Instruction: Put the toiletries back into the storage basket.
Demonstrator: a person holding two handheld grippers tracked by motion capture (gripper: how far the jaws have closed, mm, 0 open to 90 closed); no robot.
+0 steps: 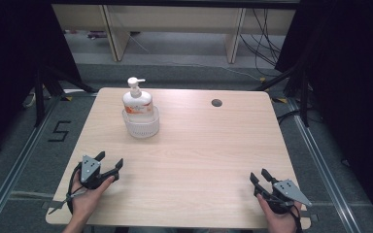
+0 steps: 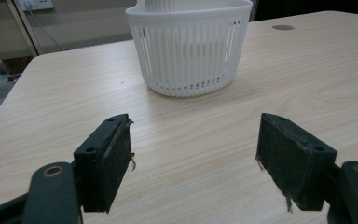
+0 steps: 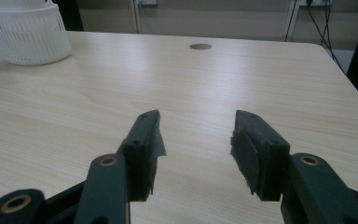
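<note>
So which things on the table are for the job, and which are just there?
For the job:
- white slatted plastic basket
- white pump soap bottle standing in it
- left gripper, open
- right gripper, open

Just there:
- round hole in the wooden table

A black "5" on the floor left of the table

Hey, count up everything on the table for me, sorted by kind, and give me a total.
Pump bottles: 1, the bottle standing in the basket.
Baskets: 1, the white basket.
Tongs: 2, the left tongs and the right tongs, each in a hand, both open and empty.
Total: 4
</note>
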